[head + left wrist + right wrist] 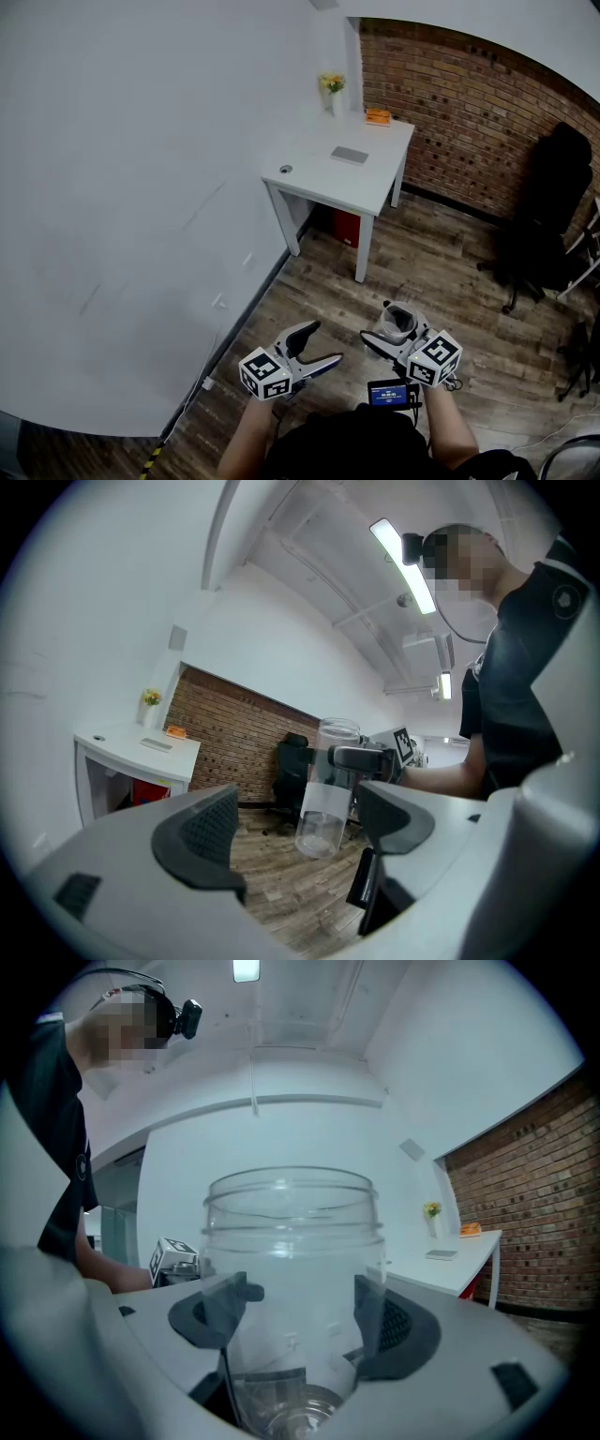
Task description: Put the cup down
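Observation:
A clear plastic cup (397,322) is held upright in my right gripper (386,331), low over the wooden floor in the head view. The right gripper view shows the cup (292,1297) filling the space between both dark pads, which press on its sides. In the left gripper view the same cup (327,789) hangs to the right, clamped by the right gripper (366,759). My left gripper (319,342) is held beside it on the left, open and empty, its jaws (300,841) spread wide.
A white table (319,173) stands against the white wall ahead, carrying a small vase of flowers (334,92), an orange item (378,116), a grey flat object (350,155) and a small round thing (286,170). A red box (347,228) sits under it. A black office chair (548,220) stands by the brick wall.

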A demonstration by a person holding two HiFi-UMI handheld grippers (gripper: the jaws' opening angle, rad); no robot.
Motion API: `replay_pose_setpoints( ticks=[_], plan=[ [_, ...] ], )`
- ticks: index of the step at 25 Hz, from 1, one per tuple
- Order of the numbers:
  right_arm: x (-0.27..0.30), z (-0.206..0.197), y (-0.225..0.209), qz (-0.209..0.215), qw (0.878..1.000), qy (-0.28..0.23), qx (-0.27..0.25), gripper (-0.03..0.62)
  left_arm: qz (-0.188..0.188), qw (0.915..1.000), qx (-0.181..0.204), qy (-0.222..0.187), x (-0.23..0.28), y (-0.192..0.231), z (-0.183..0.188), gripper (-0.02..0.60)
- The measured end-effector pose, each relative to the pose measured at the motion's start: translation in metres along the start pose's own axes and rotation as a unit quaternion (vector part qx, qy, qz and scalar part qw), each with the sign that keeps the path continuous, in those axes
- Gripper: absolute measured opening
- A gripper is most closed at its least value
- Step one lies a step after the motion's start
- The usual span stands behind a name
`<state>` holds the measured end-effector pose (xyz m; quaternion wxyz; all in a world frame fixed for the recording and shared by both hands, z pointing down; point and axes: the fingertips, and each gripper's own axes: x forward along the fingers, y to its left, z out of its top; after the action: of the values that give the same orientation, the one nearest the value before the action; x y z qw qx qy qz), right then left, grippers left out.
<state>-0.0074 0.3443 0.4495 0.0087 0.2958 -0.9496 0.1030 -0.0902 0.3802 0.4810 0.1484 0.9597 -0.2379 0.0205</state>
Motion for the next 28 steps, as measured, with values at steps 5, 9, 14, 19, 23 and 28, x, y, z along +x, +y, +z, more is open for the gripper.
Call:
replay_pose_setpoints(
  ticks=[5, 9, 14, 19, 23, 28],
  plan=[
    [-0.002, 0.001, -0.003, 0.001, 1.0, -0.001, 0.002, 0.373, 0.002, 1.0, 0.0, 0.0, 0.002, 0.001, 0.002, 0.405],
    [-0.002, 0.0, -0.005, -0.002, 1.0, -0.002, 0.004, 0.373, -0.001, 1.0, 0.001, 0.002, 0.005, 0.001, 0.001, 0.405],
    [-0.006, 0.001, -0.008, -0.004, 1.0, -0.003, 0.006, 0.373, -0.003, 1.0, 0.001, 0.004, 0.01, -0.001, 0.001, 0.405],
    [-0.014, 0.001, -0.017, -0.008, 1.0, -0.006, 0.009, 0.373, -0.006, 0.9999, 0.002, 0.008, 0.02, -0.003, 0.001, 0.405],
    [-0.023, 0.002, -0.028, -0.01, 1.0, -0.011, 0.01, 0.373, -0.009, 0.9999, 0.006, 0.013, 0.034, -0.005, 0.002, 0.405],
    [-0.032, 0.004, -0.047, -0.008, 1.0, -0.015, 0.005, 0.373, -0.009, 0.9997, 0.013, 0.019, 0.053, -0.004, 0.005, 0.405]
  ],
)
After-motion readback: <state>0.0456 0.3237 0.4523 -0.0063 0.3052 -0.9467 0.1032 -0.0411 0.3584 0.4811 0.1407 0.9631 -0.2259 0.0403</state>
